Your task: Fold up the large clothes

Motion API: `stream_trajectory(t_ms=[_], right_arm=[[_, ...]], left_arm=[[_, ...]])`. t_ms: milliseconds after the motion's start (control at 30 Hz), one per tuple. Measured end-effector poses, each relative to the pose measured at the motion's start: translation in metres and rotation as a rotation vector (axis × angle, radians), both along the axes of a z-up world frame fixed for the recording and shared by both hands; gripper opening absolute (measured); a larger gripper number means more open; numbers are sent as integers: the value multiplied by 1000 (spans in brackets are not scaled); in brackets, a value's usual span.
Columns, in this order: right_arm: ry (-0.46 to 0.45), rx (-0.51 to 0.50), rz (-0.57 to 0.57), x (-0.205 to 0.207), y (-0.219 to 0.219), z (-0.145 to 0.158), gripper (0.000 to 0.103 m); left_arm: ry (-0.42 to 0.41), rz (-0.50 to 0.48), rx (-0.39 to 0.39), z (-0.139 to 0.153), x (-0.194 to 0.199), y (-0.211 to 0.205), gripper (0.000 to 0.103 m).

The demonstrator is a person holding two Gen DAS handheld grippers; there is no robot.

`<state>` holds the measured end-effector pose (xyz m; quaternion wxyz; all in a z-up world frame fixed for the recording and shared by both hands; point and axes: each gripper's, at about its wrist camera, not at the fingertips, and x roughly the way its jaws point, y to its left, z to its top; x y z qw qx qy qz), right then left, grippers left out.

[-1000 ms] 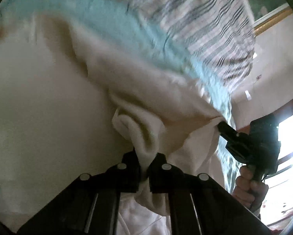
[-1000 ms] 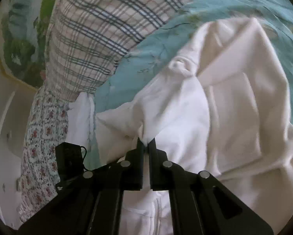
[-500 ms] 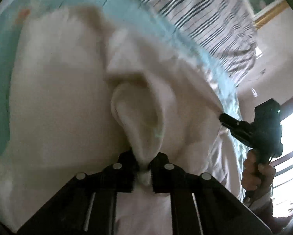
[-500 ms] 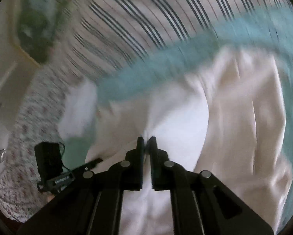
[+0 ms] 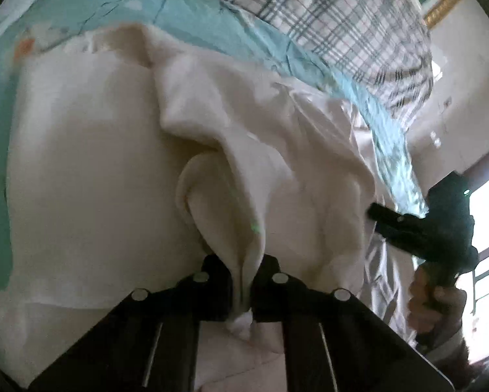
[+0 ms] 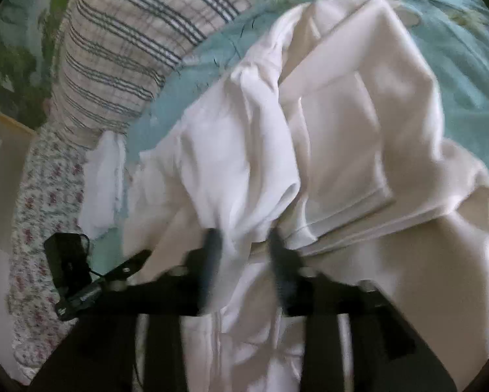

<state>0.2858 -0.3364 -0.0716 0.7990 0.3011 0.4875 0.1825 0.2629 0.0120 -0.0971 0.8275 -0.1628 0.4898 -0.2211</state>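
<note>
Dim, soft daylight; window (image 5: 486, 228) glare at right — fisheye edges bend; right fingers (image 6: 213, 254) motion-blurred.

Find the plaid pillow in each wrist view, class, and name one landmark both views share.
Left wrist view: the plaid pillow lies along the top, centre to right, behind the white garment.
Right wrist view: the pillow sits upper left.
Shared landmark: the teal bedsheet bordering the pillow.

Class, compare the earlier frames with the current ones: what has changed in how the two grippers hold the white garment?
The right gripper, shut on the cream-white cotton garment before, is now opening its jaws, the fold lying loose between them. The left gripper stays clamped on its pinch of fabric, and the teal bedsheet is unchanged.
</note>
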Motion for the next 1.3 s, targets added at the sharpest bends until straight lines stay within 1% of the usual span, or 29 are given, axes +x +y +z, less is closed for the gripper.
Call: stream_trajectory(t_ms=[67,100,133,200,267,300,333,367,400,433,467,500,567,633,667,700,767,833,867,900,967,1000,1067,1133,1200,1267,1300], right_arm=[[11,23,0,5,5,-7,41],[9,30,3,6,5,-8,29],[7,33,5,8,7,-9,3],[-26,50,-13,7,3,1,4],[-144,79,-52,-2,-10,27,4],[-203,68,-75,-8,-16,41,4],[-230,43,-97,-10,-21,49,5],[-229,8,-116,-11,-25,51,8],[-200,-41,-118,-7,-26,48,16],[-137,-107,-111,-1,-25,41,22],[-86,-144,-124,1,-27,34,23],[-81,-132,-137,-2,-29,31,23],[-110,-98,-120,-6,-26,35,23],[-121,-122,-96,-5,-16,38,27],[-115,-130,-85,-1,-12,36,32],[-108,-131,-75,3,-10,33,33],[-74,-161,-29,16,1,20,33],[-40,-217,-14,30,9,6,32],[-23,-232,-26,35,8,-1,29],[-19,-214,-35,34,6,-3,29],[-41,-176,-62,23,1,6,31],[-68,-171,-66,14,1,14,31],[-106,-136,-40,-7,2,27,31],[-111,-125,-17,-26,2,32,32],[-108,-143,9,-49,0,35,33],[-85,-154,33,-73,-5,31,40],[-76,-159,37,-83,-9,28,45]], left_arm=[[4,39,-33,-2,-1,11,5],[6,58,-51,-1,-1,15,5],[5,75,-70,0,-1,21,5],[-20,95,-97,7,-5,30,4],[-57,83,-136,16,-9,29,4],[-61,77,-149,18,-10,25,4],[-60,71,-150,17,-10,21,4],[-56,65,-123,13,-9,12,4],[-53,63,-99,10,-9,7,4],[-47,62,-81,6,-8,1,4],[-39,60,-72,2,-7,-3,4],[-37,59,-65,-1,-6,-6,4],[-38,55,-46,-4,-7,-7,5],[-40,48,-45,-5,-7,-5,5],[-46,44,-38,-5,-8,-3,5],[-55,45,-23,-4,-7,-2,5],[-65,60,7,-4,-5,3,5],[-48,69,-4,-8,-3,11,6],[-40,71,-19,-9,-4,17,6],[-40,72,-23,-9,-6,20,6],[-52,73,-3,-3,-16,25,10],[-52,76,7,-2,-21,26,15],[-44,82,9,1,-34,32,38],[-41,95,0,4,-49,40,44],[-49,109,-4,9,-70,50,45],[-54,133,13,14,-91,62,56],[-56,147,27,16,-103,69,58]])
